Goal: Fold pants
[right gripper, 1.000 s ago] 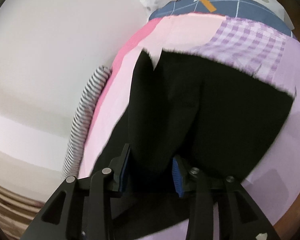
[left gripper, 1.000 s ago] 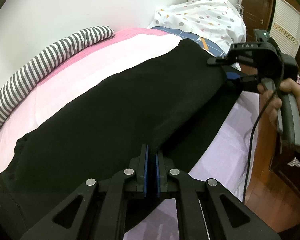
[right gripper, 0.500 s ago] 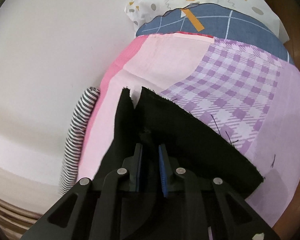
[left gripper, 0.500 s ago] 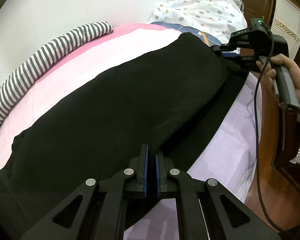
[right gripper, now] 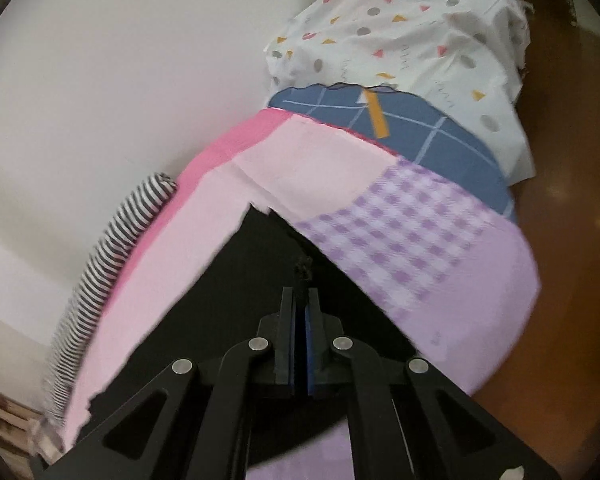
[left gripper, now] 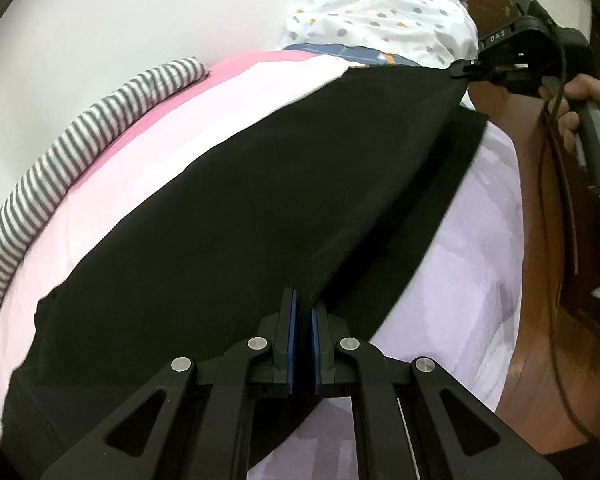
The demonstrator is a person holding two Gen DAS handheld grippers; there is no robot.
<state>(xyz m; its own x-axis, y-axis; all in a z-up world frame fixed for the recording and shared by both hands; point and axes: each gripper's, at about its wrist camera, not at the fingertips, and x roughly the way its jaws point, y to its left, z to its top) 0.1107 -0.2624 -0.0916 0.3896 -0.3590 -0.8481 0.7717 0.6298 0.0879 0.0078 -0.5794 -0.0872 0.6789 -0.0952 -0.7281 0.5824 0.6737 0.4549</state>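
Black pants lie lengthwise across the pink and lilac bed sheet. My left gripper is shut on the near edge of the upper leg, lifting it off the lower leg. At the far right of the left wrist view, my right gripper, held by a hand, pinches the far end of that leg and pulls it taut above the bed. In the right wrist view the right gripper is shut on black fabric, with a frayed bit poking past the pads.
A striped bolster runs along the white wall on the left. A dotted white duvet and a blue checked pillow lie at the bed's far end. Brown wooden floor borders the bed on the right.
The right gripper closed onto the pants' far end and lifted it off the bed, pulling the upper leg taut. The left gripper kept its grip and stayed put.
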